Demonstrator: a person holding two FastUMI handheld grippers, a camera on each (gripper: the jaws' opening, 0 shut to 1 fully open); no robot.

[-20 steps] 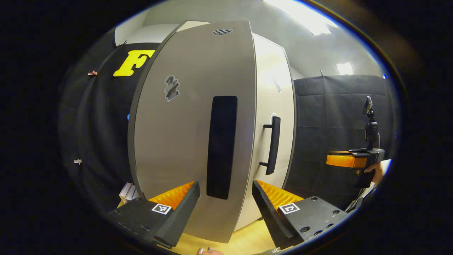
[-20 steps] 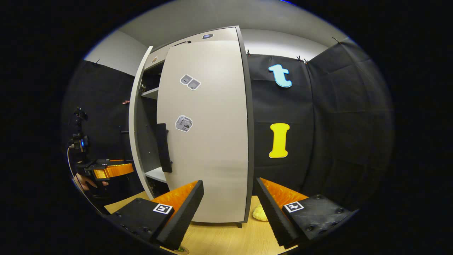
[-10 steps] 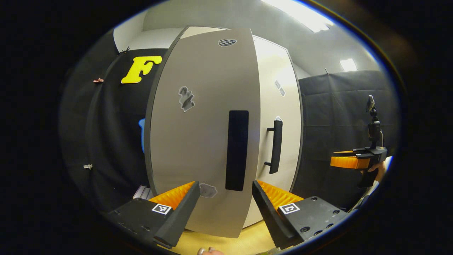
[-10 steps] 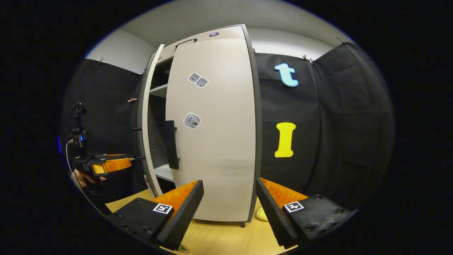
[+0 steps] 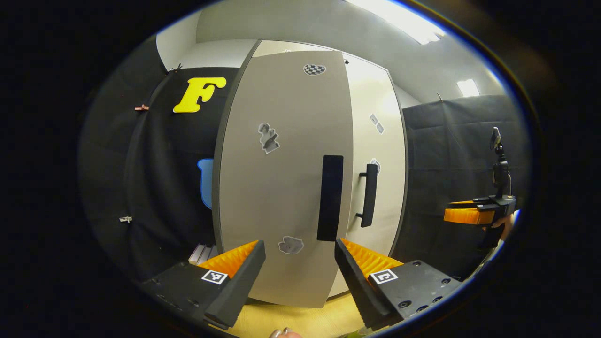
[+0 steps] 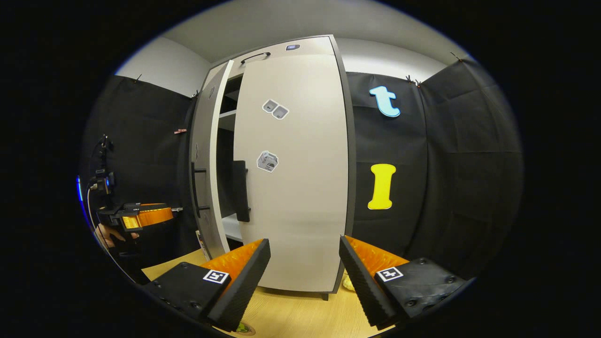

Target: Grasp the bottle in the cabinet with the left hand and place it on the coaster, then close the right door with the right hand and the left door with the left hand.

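Your left gripper [image 5: 299, 277]: jaws wide apart, holding nothing, facing the left door [image 5: 281, 188] straight ahead, its handle [image 5: 330, 197] just above the gap. Door ajar, not touching the jaws. Your right gripper [image 6: 304, 277]: jaws wide, empty, fronting the right door [image 6: 296, 178], which looks shut. Wooden bench [image 6: 291, 319] below. Bottle and coaster: cannot tell where.

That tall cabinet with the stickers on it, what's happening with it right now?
A person holds a two-finger gripper in each hand in front of a tall light-grey cabinet standing on a wooden table. The cabinet's right door looks shut, while the left door stands slightly ajar, a dark gap showing shelves inside. The left gripper faces the left door with its fingers apart, gripping nothing. The right gripper hangs open too, off the doors.
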